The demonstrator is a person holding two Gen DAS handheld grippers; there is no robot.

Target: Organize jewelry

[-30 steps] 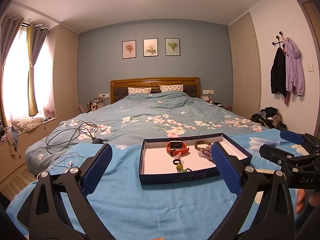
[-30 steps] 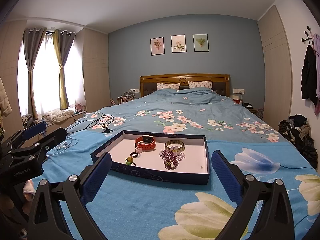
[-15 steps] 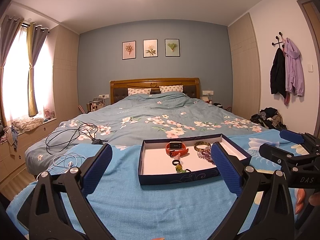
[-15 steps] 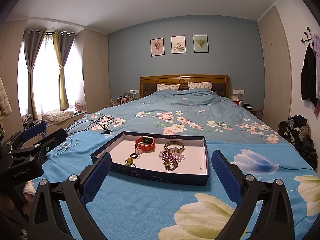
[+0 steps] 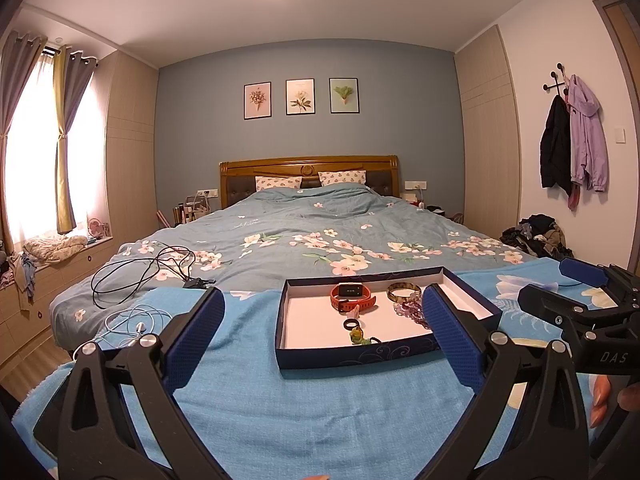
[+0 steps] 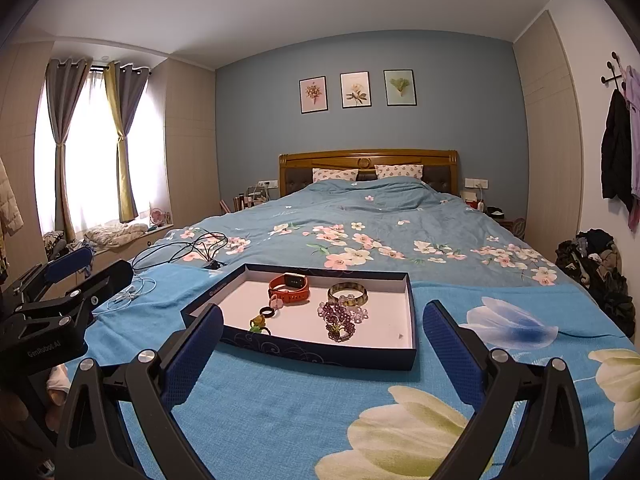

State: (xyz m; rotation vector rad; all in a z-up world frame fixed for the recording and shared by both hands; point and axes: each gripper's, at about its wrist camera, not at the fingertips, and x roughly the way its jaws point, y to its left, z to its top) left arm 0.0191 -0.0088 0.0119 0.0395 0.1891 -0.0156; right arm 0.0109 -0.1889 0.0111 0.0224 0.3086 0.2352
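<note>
navy tray (image 6: 320, 354) of jewelry ahead of left gripper (image 5: 320, 330) and right gripper (image 6: 322, 334), both wide apart

Blue-walled bedroom (image 5: 400, 128), curtained window (image 5: 36, 152)

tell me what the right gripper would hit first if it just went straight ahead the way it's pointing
Probably the near wall of the dark blue box, which lies straight ahead between the open fingers of the right gripper. Only blanket lies before it; depth is hard to judge.

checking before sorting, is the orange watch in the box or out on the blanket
In the box: the orange watch lies on the white floor of the navy box, near its far wall.
</note>
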